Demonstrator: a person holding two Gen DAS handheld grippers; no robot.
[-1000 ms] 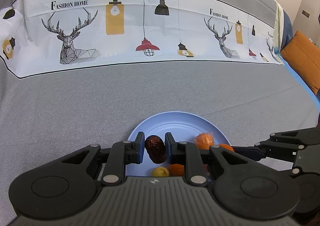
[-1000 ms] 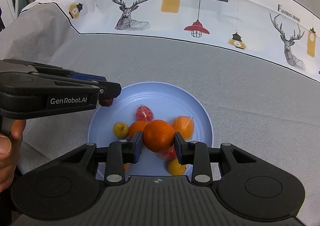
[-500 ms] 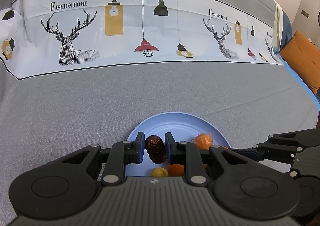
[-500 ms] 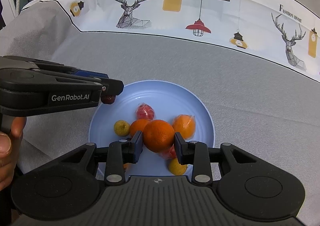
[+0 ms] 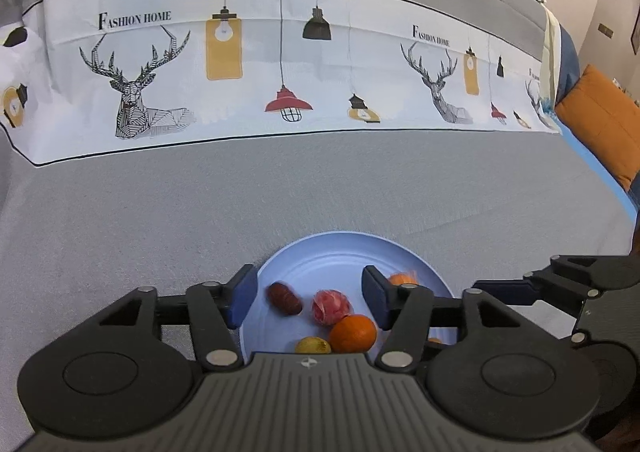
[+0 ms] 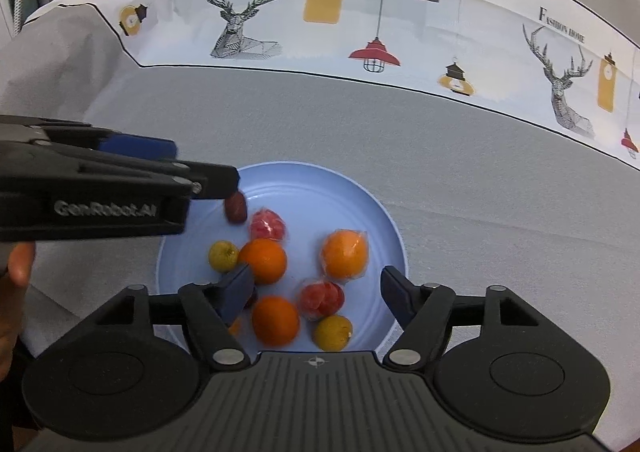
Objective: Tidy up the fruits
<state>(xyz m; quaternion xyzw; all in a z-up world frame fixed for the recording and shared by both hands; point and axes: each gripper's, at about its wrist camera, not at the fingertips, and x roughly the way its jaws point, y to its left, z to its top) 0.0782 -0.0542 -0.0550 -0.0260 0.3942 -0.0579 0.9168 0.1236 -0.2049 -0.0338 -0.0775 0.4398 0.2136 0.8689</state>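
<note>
Fruit lay gathered on the pale blue plate [image 6: 384, 228], which sat on the grey bedspread [image 6: 460, 179]. The left gripper [image 5: 306, 296] had just spread its jaws and stood released, the dark red date [image 5: 285, 298] lying free on the plate below the gap. The right gripper [image 6: 316, 292] had likewise just opened and gripped nothing, with the bare orange [image 6: 275, 320] resting near the plate's near rim.

Around the orange at plate centre [image 6: 263, 260] sat a wrapped orange [image 6: 345, 255], two wrapped red fruits [image 6: 268, 224] [image 6: 322, 300] and two small yellow-green ones [image 6: 223, 255] [image 6: 333, 332]; their kind was hard to tell.

The oranges looked firm, round and apt to roll, so a hold across the widest part would suit. The film-wrapped pieces were probably slippery and soft. The date seemed light and best pinched across its short width.
</note>
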